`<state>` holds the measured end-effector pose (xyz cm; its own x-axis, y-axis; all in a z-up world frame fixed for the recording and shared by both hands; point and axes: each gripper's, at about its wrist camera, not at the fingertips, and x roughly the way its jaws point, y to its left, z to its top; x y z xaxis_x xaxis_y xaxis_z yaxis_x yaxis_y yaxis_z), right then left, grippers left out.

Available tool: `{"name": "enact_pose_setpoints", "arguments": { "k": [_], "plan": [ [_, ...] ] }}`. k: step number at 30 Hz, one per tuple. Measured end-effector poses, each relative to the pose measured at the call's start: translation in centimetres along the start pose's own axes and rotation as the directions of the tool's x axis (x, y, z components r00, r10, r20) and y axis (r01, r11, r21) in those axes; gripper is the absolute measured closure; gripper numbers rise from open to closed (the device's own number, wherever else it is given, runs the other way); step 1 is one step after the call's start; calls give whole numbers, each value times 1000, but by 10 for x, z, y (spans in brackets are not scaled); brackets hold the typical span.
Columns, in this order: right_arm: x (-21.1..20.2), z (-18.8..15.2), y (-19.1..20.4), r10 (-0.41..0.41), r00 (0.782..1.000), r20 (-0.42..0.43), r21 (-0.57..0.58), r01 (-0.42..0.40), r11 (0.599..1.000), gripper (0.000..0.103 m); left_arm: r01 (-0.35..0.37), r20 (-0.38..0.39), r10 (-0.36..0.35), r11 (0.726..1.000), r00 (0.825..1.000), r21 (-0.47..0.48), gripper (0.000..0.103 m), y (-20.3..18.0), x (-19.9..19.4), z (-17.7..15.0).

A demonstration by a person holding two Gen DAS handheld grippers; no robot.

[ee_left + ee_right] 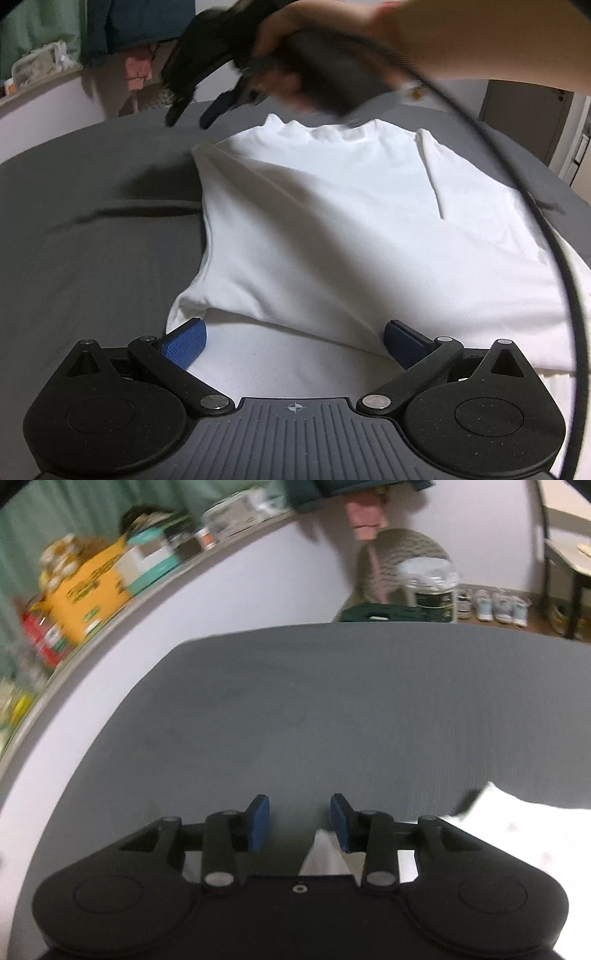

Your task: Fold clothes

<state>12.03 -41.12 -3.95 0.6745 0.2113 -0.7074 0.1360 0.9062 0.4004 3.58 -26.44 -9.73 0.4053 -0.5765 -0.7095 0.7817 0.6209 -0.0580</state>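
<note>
Hovered with left tongs (pixel 293 341) spread wide over the near edge of the white shirt (pixel 332 221) stretching lengthwise away across the grey bed (pixel 92 240), right tongs (pixel 188 110) parted, empty, farther off

shirt: white top (pixel 332 221) spread across the middle of the frame on a dark grey sheet (pixel 92 240), partly folded, one sleeve laid over the body
left gripper (pixel 293 341): bottom centre, blue pads wide apart, hovering over the near hem
right gripper (pixel 192 103): top centre, blurry, a hand (pixel 295 55) holding it above the collar
cable (pixel 554 240): black, curving down the right edge
</note>
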Motion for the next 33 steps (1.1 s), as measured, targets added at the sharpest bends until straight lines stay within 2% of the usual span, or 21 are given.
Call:
{"name": "enact_pose_setpoints", "arguments": {
  "k": [1, 2, 5, 8, 9, 11, 13, 15, 17, 19, 21, 23, 24, 25, 27, 29, 33],
  "plan": [
    [-7, -2, 1, 27, 1000, -13, -9, -27, 1000, 67, -4, 7, 4, 1000, 1000, 3, 0, -1, -1, 1],
    [-10, -6, -3, 94, 995, -42, 16, -94, 995, 67, -11, 18, 10, 1000, 1000, 17, 0, -3, -2, 3],
    [-8, -22, -7, 163, 980, -114, 59, -157, 986, 67, -58, 66, 52, 994, 996, 95, 0, -12, -6, 7],
    [6, -35, -10, 55, 988, -142, 26, -52, 998, 66, -72, 80, 61, 987, 995, 145, 0, -19, -5, 9],
    [10, -40, -14, 34, 992, -121, 49, -28, 998, 66, -73, 76, 62, 985, 995, 155, 0, -20, -4, 10],
    [9, -42, -20, 42, 999, -31, 102, -39, 994, 62, -72, 41, 67, 984, 997, 160, 0, -20, 5, 10],
    [-11, -37, -23, -16, 997, 79, 147, 4, 989, 50, -60, 19, 58, 988, 998, 143, 0, -17, 8, 9],
    [-45, -32, -35, -31, 987, 157, 137, 9, 991, 23, -45, -2, 46, 991, 999, 123, 0, -12, 6, 10],
    [-81, -26, -47, -40, 972, 233, 122, 12, 992, 20, -36, -10, 38, 992, 999, 117, 0, -8, 3, 13],
    [-117, -23, -71, -84, 969, 233, 105, 61, 993, 18, -58, 3, 59, 991, 998, 119, 0, -3, -3, 15],
    [-146, -26, -98, -162, 965, 208, 99, 144, 985, 13, -98, 40, 94, 989, 995, 114, 0, 1, -11, 19],
    [-177, -35, -126, -254, 949, 185, 88, 241, 966, 10, -126, 98, 118, 989, 988, 80, 0, 10, -19, 25],
    [-185, -40, -134, -306, 934, 184, 87, 294, 952, 7, -132, 127, 123, 990, 984, 58, 0, 14, -22, 29],
    [-193, -48, -146, -365, 911, 191, 95, 353, 931, 2, -128, 154, 122, 991, 981, 31, 0, 19, -25, 31],
    [-208, -63, -158, -469, 857, 214, 111, 455, 883, 0, -110, 199, 114, 993, 973, -32, 0, 31, -30, 35],
    [-208, -73, -173, -490, 852, 186, 77, 484, 871, 0, -73, 209, 93, 992, 973, -103, 0, 44, -29, 40],
    [-200, -87, -191, -516, 846, 131, -23, 523, 852, 0, -3, 200, 41, 982, 979, -187, 0, 58, -18, 47]
  ]
}}
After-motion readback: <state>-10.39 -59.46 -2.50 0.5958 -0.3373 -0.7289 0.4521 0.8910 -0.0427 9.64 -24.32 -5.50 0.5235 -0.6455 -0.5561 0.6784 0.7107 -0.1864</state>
